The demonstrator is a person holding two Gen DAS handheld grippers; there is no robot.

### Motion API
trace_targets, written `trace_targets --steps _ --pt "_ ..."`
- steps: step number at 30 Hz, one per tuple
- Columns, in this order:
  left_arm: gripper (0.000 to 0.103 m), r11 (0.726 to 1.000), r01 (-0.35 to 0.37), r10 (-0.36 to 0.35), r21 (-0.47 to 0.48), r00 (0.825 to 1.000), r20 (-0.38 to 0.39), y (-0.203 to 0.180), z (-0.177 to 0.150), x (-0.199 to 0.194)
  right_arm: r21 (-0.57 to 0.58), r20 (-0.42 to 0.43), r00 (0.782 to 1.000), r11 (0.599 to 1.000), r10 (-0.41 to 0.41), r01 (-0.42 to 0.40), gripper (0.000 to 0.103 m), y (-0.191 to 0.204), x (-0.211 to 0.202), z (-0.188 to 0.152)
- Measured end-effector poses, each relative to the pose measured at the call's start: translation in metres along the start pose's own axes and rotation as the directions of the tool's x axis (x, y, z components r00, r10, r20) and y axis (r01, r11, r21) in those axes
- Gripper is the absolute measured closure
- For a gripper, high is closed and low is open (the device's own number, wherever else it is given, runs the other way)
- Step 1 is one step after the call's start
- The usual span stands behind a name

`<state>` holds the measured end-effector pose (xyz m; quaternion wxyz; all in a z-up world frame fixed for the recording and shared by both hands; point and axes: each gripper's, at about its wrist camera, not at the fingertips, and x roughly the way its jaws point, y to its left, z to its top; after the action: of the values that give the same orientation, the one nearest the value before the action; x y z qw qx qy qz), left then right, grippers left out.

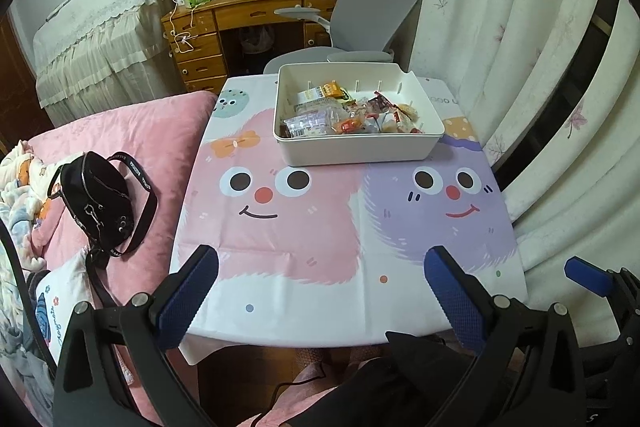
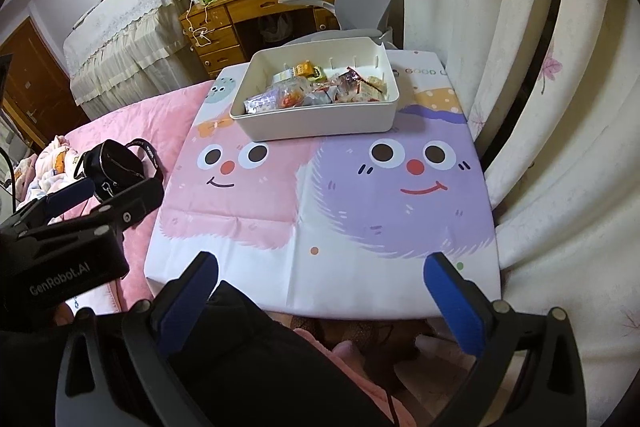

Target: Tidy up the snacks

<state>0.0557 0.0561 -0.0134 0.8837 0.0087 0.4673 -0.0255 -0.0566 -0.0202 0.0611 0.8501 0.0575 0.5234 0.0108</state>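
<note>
While we hold both tools over the near edge of the tabletop [image 1: 280,259], our left hand-held gripper [image 1: 320,291] has its two blue-padded fingers [image 1: 188,295] wide apart, and nothing is between them. Our right hand-held gripper [image 2: 320,295] stands the same way: its blue fingers [image 2: 452,307] are far apart and they hold nothing. In the right wrist view, the left tool appears at the left border as a black body with white letters on it. In the left wrist view, one blue finger of the right tool shows at the right border.

Under both tools lies a cloth with two cartoon faces, one pink and one purple, and it covers the whole tabletop. Near the far edge of the tabletop stands a white box [image 1: 360,151], well apart from both tools. The snacks [image 1: 344,115] lie inside this box in a loose heap of small wrappers, some clear, some red, some orange. No snack lies on the cloth outside the box.

Beside the tabletop, on the left, we see a bed with a pink cover [image 1: 132,139], and a black bag [image 1: 96,203] with a strap lies on it. Behind the box stands a grey chair [image 1: 380,3] in front of a wooden desk [image 1: 240,15] with bookshelves above it. White curtains [image 1: 520,47] hang along the right side.
</note>
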Motion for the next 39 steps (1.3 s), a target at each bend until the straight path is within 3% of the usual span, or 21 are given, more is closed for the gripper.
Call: trace_targets --steps 39 --pt "0.001 1.000 -0.027 0.027 -0.015 1.000 -0.007 -0.009 0.009 0.012 -0.032 -0.041 0.998 0.999 0.038 -0.039 0.000 -0.001 0.018 0.009"
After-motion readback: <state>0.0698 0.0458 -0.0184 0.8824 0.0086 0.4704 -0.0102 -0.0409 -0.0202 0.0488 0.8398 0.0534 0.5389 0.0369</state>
